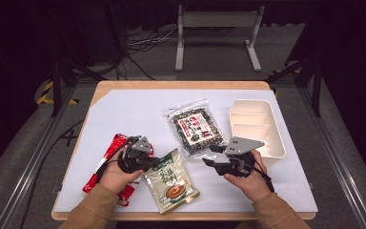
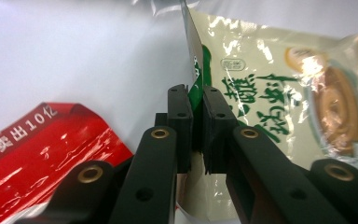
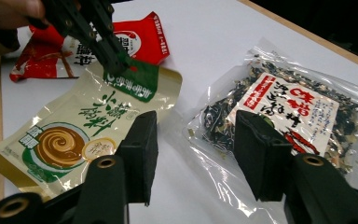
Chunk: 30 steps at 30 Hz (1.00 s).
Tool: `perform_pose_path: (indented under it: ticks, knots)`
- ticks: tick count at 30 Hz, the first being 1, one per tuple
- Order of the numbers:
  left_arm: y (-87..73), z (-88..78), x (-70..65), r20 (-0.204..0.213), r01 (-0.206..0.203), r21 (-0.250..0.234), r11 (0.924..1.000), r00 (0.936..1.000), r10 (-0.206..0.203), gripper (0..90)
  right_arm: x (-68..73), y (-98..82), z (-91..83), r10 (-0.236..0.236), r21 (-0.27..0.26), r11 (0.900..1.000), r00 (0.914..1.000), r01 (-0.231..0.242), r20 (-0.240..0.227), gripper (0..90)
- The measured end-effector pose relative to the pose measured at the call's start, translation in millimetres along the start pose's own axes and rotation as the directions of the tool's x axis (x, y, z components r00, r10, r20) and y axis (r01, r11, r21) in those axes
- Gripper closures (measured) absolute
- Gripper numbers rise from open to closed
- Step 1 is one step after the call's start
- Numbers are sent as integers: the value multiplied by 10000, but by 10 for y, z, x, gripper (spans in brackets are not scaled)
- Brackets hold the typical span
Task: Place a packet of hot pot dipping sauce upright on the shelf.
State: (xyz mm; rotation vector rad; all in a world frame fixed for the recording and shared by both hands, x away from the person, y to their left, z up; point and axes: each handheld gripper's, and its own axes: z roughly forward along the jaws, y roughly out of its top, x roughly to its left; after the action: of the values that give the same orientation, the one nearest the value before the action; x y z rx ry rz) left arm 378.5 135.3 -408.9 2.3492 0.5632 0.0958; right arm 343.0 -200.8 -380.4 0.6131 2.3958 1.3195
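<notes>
White paper covers the tabletop (image 1: 124,114), where the left hand-held gripper (image 2: 195,100) pinches the green top edge of a cream snack pouch (image 1: 171,181) at the near left. Right hand-held gripper (image 3: 193,140) hovers with jaws apart, empty, near a clear seaweed packet (image 1: 195,126).

The setting is a laboratory recording station rather than a home. A wooden table (image 1: 181,86) carries a white sheet (image 1: 138,119). Metal rails (image 1: 28,162) run along both sides of the table. Beyond its far edge, a grey carpeted floor holds loose cables (image 1: 143,45) and a white metal stand (image 1: 218,28) against dark surroundings.
</notes>
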Motion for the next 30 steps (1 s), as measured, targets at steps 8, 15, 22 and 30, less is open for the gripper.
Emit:
perform_pose_path:
  ticks: [8, 15, 22, 30]
  knots:
    - [110, -281, -145, 377, -467, -806, 9957, 9980, 498, 850, 30, 34, -13, -76, -160, 9998, 9999, 74, -151, 544]
    - [219, -478, -321, 323, -1039, -1344, 9855, 9935, 1092, 857, 68, 67, -25, -220, -300, 9993, 9992, 210, -337, 516]
    - [284, -611, -418, 304, -1143, -1589, 9807, 9922, 1206, 870, 98, 112, -65, -194, -626, 9979, 9970, 147, -752, 514]
    - [337, -773, -534, 256, -1524, -2025, 9674, 9867, 1608, 884, 157, 161, -68, -305, -727, 9971, 9935, 226, -1097, 514]
